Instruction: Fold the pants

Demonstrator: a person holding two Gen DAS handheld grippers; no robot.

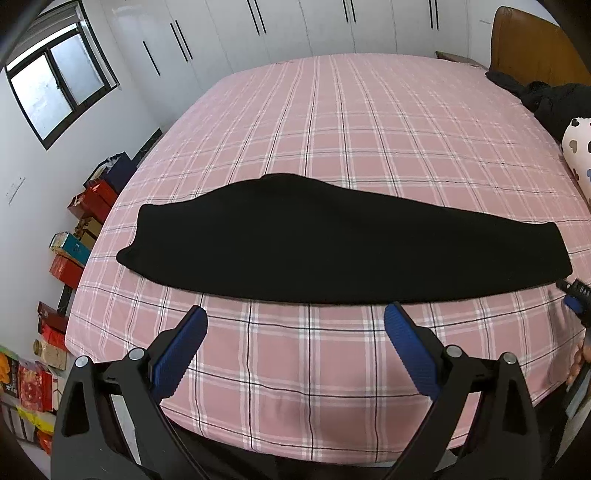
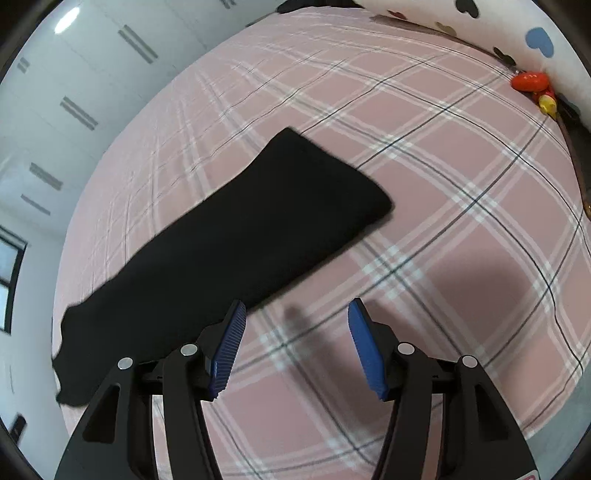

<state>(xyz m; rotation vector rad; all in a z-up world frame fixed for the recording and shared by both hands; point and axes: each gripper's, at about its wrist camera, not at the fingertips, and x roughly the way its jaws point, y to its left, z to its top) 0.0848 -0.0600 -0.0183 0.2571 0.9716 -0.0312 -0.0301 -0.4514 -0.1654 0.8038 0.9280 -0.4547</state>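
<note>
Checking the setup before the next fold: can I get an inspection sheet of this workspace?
Surface: bed with pink plaid sheet, smooth.
Job's things: black pants, lying flat, one long strip.
Clutter: dark garment and heart-print pillow at the bed's far right; red toy by the pillow.
Grippers: left gripper open, empty; right gripper open, empty, at the pants' edge.
Cables: nothing seen.
Surroundings: white wardrobe, window, stacked boxes on the floor.

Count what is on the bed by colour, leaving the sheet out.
Black: 2, pants and a dark garment by the headboard
Red and yellow: 1, small toy
White with hearts: 1, pillow
Total: 4
</note>
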